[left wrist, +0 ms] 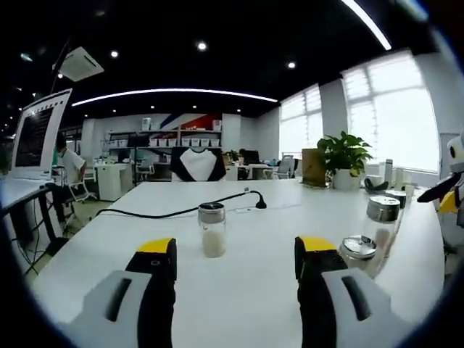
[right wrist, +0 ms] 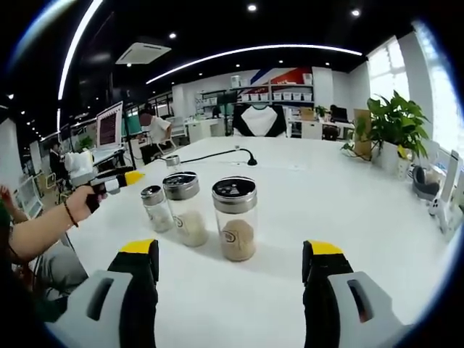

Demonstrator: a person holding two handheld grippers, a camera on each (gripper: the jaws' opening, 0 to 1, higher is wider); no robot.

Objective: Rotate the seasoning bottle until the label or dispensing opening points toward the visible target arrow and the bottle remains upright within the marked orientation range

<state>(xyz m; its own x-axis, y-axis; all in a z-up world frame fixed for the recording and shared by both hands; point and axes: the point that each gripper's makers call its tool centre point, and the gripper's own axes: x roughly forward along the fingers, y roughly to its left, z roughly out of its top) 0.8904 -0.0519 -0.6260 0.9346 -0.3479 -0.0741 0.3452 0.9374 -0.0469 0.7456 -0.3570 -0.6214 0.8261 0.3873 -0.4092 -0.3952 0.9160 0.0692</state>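
White table [left wrist: 275,239], bare around lone seasoning bottle [left wrist: 212,230].

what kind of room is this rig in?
Likely an open-plan office: long white table, computer monitor on a desk, storage shelves along the back wall, potted green plant near large windows.

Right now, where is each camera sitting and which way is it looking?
Left gripper view: rides on the left gripper, looking along its open jaws across the white table at a lone bottle.
Right gripper view: rides on the right gripper, facing three bottles; the person's hand holds the other gripper at left.
Shared: table, cable, plant.
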